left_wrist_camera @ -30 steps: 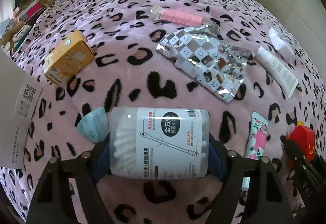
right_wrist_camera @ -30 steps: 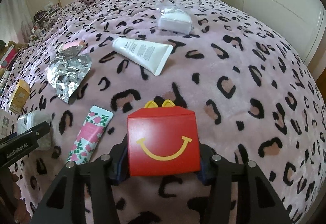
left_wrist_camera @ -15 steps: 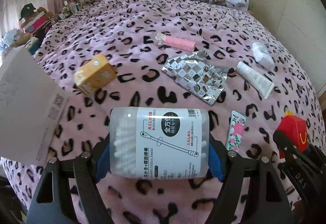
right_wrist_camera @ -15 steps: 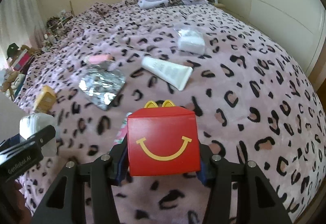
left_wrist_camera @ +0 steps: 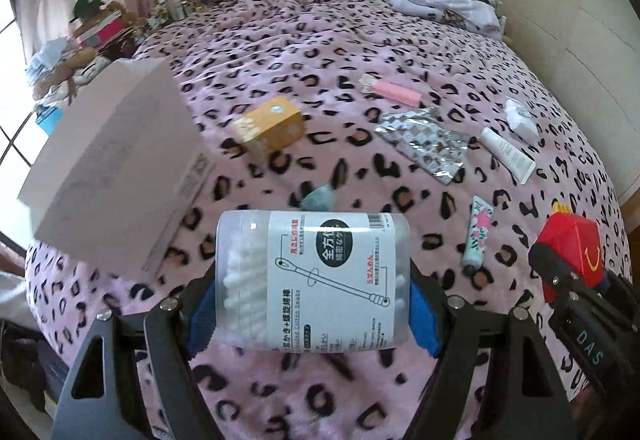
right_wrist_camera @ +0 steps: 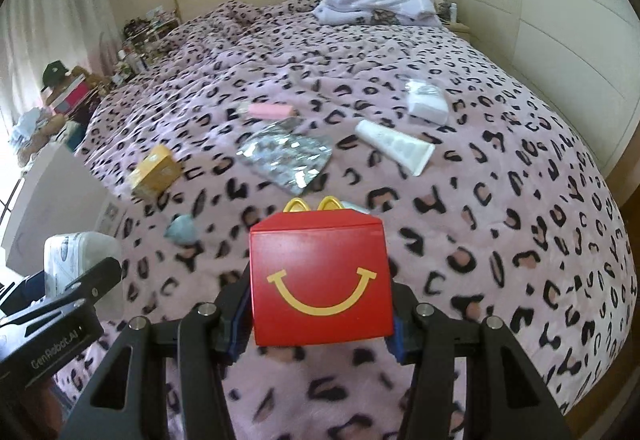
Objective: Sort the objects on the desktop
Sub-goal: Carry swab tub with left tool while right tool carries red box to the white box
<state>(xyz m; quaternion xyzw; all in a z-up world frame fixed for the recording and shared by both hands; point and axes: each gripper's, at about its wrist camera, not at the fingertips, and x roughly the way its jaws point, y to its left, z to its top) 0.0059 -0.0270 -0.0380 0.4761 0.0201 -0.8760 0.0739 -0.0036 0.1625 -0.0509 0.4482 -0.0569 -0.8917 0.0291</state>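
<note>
Both grippers are hanging in the air above the near end of the leopard-print bedspread [left_wrist_camera: 320,52], each with something in its grip. The left gripper [left_wrist_camera: 312,292] is clamping the cotton swab container [left_wrist_camera: 312,280] between its blue pads [left_wrist_camera: 424,320], jaws standing fairly wide around it. The container is lying sideways, its long axis running straight across from finger to finger, label facing the camera, the swabs packed at the left end.

The right gripper [right_wrist_camera: 320,324] is squeezing the red smile box [right_wrist_camera: 320,276] at a narrower spread. The box is sitting upright, smile facing the camera, yellow handles pointing up and away.

Room to move: the bedspread is falling away at the near edge under both grippers, a pale panelled wall is running close along the right side, and a white cardboard box [left_wrist_camera: 116,168] is crowding the left edge just beside the left gripper. Open fabric is stretching toward the headboard.

Scattered ahead, well apart from each other, are lying the orange carton [left_wrist_camera: 272,124], the silver foil pouch [left_wrist_camera: 424,140], the pink stick [left_wrist_camera: 396,92], the white tube [left_wrist_camera: 508,156], the floral tube [left_wrist_camera: 476,232] and a small blue-grey pouch [left_wrist_camera: 320,196] just past the container.
</note>
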